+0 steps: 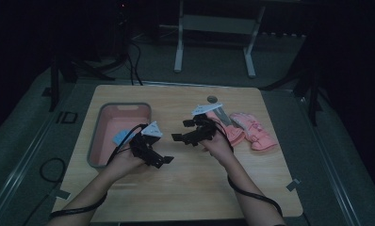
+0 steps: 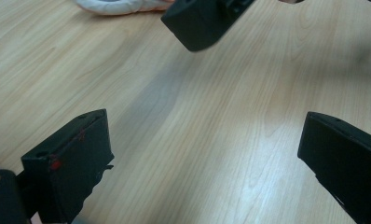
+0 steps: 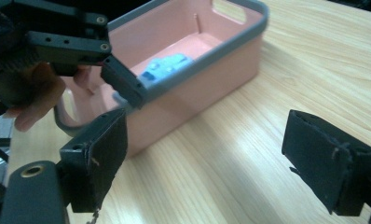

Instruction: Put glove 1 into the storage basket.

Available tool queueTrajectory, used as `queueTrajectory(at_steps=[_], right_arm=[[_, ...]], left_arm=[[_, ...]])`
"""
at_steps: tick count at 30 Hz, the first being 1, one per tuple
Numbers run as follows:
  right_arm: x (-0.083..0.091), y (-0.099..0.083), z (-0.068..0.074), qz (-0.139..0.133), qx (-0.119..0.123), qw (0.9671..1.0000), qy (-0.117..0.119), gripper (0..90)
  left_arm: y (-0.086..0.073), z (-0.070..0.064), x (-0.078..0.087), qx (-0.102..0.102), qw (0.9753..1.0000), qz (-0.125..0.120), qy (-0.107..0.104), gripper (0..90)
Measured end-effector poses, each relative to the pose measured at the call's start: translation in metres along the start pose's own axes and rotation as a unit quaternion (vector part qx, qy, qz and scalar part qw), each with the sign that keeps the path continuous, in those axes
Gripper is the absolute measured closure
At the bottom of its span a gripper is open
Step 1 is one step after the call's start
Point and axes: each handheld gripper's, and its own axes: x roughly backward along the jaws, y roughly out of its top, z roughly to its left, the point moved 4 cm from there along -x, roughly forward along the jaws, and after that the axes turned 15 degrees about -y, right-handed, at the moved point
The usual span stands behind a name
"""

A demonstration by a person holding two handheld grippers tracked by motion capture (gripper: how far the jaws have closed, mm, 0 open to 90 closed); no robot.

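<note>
Both my grippers are released, jaws wide, holding nothing. My left gripper (image 1: 163, 160) and right gripper (image 1: 182, 131) hover close, facing each other over the bare table (image 1: 185, 183). The pink gloves (image 1: 249, 129) lie behind my right hand, long axis running away to the right, white cuffs toward me. Risk: turning to reach them, my jaws may clash, or the cable may snag the pink bin (image 1: 97, 141) beside my left hand.

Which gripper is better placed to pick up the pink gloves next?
The right gripper. Its hand is beside the pink padded gloves at the table's right, with jaws open. The left gripper, also open, sits nearer the pink plastic bin with grey rim.
</note>
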Motion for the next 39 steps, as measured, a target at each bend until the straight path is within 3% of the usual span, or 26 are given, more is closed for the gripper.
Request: queueTrajectory(at_steps=[5,8,20,28,33,37,39], right_arm=[[0.010,-0.013,-0.012,0.001,0.002,0.9999,-0.010,14.3],[0.018,-0.021,-0.019,0.000,-0.007,0.9999,-0.012,14.3],[0.041,-0.046,-0.037,0.000,-0.022,0.9993,-0.028,14.3],[0.048,-0.062,-0.044,-0.003,-0.018,0.9989,-0.044,15.8],[0.053,-0.076,-0.043,0.016,-0.014,0.9982,-0.055,12.0],[0.056,-0.083,-0.042,0.020,-0.024,0.9983,-0.049,12.4],[0.059,-0.090,-0.043,0.028,-0.019,0.9977,-0.059,15.6]], left_arm=[[0.001,-0.004,-0.015,-0.001,0.9999,0.006,-0.010,2.9],[0.004,-0.009,-0.021,-0.009,0.9999,0.007,-0.002,2.9],[0.008,-0.029,-0.054,-0.022,0.9990,0.012,-0.038,2.9],[-0.003,-0.033,-0.074,-0.020,0.9983,0.022,-0.049,2.9],[-0.013,-0.034,-0.082,-0.016,0.9984,0.019,-0.051,2.9],[-0.020,-0.035,-0.087,-0.013,0.9986,0.013,-0.050,2.9],[-0.025,-0.036,-0.090,-0.012,0.9987,0.012,-0.048,2.9]])
